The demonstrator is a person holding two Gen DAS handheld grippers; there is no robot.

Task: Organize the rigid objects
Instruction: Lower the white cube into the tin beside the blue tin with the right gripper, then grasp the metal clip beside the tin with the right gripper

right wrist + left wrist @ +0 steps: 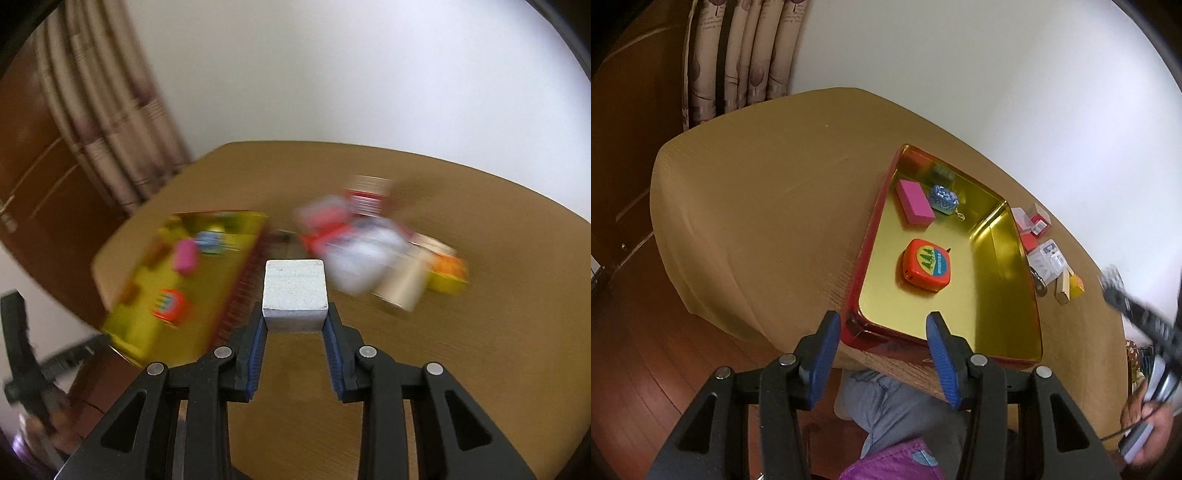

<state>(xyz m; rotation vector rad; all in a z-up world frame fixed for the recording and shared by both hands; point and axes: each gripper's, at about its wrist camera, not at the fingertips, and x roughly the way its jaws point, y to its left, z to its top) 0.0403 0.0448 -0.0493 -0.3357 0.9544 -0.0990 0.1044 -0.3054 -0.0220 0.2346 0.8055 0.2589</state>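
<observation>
A red tin tray with a gold inside [1004,258] lies on the tan table. In it are an orange tape measure [925,266], a pink block [915,202] and a small blue patterned piece [943,198]. My left gripper [882,328] hovers open over the tray's near corner, nothing between its blue pads. In the blurred right wrist view my right gripper [294,317] is shut on a white cube [294,293], held above the table just right of the tray [207,288]. The right gripper's arm shows blurred at the right edge of the left wrist view.
A heap of small boxes and clear packets [1043,251] lies on the table right of the tray, with a yellow-orange box [448,275] and a pale cylinder [400,286]. Curtains [746,55] and a white wall stand behind. A person's grey-clad legs [897,410] sit under the table edge.
</observation>
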